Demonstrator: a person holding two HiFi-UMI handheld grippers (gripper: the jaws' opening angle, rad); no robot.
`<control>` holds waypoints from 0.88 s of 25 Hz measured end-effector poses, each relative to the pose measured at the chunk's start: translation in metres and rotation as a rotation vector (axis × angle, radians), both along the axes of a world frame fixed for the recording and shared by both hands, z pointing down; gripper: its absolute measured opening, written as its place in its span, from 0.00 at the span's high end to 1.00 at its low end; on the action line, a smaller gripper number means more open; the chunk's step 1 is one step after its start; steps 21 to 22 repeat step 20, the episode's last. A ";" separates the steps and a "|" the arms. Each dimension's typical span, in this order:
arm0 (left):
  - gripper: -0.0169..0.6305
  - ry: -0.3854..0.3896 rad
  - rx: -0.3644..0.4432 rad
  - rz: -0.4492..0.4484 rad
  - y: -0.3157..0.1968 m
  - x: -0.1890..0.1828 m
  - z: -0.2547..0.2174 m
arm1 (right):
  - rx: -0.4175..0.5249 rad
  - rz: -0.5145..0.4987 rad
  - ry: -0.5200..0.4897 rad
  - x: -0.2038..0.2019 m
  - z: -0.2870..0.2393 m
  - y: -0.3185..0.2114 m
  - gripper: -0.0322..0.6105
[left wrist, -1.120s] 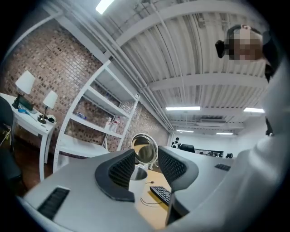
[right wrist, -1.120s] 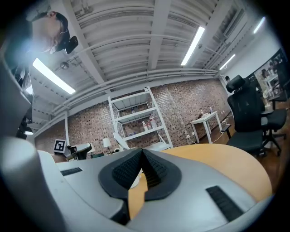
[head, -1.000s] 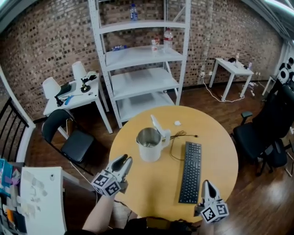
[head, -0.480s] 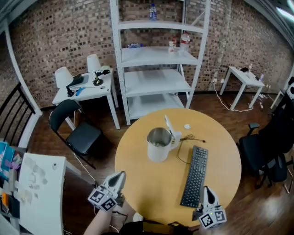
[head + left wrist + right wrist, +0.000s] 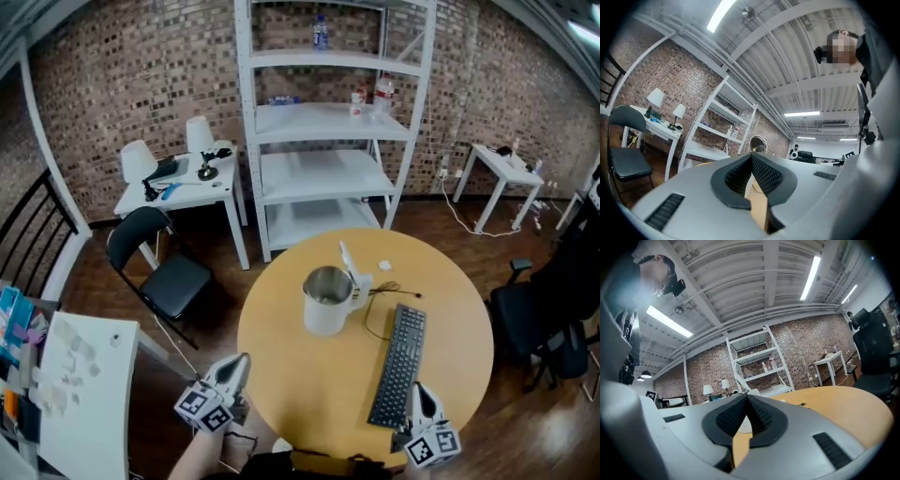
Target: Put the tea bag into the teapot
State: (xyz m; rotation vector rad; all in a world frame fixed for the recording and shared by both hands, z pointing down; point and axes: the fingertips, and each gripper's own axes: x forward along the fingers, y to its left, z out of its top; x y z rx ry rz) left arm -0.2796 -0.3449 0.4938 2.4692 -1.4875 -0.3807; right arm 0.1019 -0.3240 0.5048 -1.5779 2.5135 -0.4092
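Small white tea bag (image 5: 383,265), as I read it, lies near the surface's (image 5: 309,394) far edge, just beyond the teapot (image 5: 328,302). Left gripper (image 5: 238,364) and right gripper (image 5: 417,392) hover at the near edge, jaws together, empty. Reaching across risks knocking the teapot or snagging the keyboard cable (image 5: 380,314).

- Beyond the teapot (image 5: 328,298), a white speck (image 5: 383,265) is lying on the desk (image 5: 309,384), too small to identify.
- The teapot's inside is showing too small to tell its contents.
- The left gripper's (image 5: 751,157) closed jaws are hiding most of the teapot in the left gripper view.
- The right gripper's (image 5: 746,397) closed jaws are doing likewise in the right gripper view.
- Nearer than the teapot, a forearm (image 5: 199,457) is running off the bottom edge.
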 end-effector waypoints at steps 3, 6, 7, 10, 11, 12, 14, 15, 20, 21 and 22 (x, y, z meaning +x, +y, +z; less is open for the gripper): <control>0.97 0.004 -0.001 -0.004 0.001 0.001 0.003 | 0.000 -0.023 -0.001 -0.001 0.000 0.001 0.94; 0.97 0.013 -0.005 0.017 0.001 0.009 0.004 | 0.014 -0.017 0.003 0.003 -0.007 0.001 0.94; 0.97 0.017 -0.012 0.032 0.001 0.013 0.008 | 0.020 -0.013 -0.003 0.005 -0.009 0.001 0.94; 0.97 -0.004 -0.011 0.038 0.001 0.023 0.018 | 0.040 -0.019 -0.019 0.009 -0.016 0.004 0.94; 0.97 -0.010 -0.005 0.028 0.000 0.024 0.017 | 0.042 -0.022 -0.017 0.010 -0.016 0.004 0.94; 0.97 -0.007 0.000 0.021 -0.002 0.026 0.015 | 0.042 -0.023 -0.016 0.011 -0.015 0.004 0.94; 0.97 0.000 0.008 0.018 -0.004 0.030 0.010 | 0.038 -0.014 -0.018 0.017 -0.015 0.003 0.94; 0.97 0.002 0.010 0.022 -0.005 0.033 0.008 | 0.033 -0.008 -0.017 0.020 -0.015 0.003 0.94; 0.97 0.012 0.000 0.063 -0.002 0.053 0.008 | 0.001 -0.013 0.004 0.025 -0.010 0.006 0.94; 0.97 0.012 0.000 0.063 -0.002 0.053 0.008 | 0.001 -0.013 0.004 0.025 -0.010 0.006 0.94; 0.97 0.012 0.000 0.063 -0.002 0.053 0.008 | 0.001 -0.013 0.004 0.025 -0.010 0.006 0.94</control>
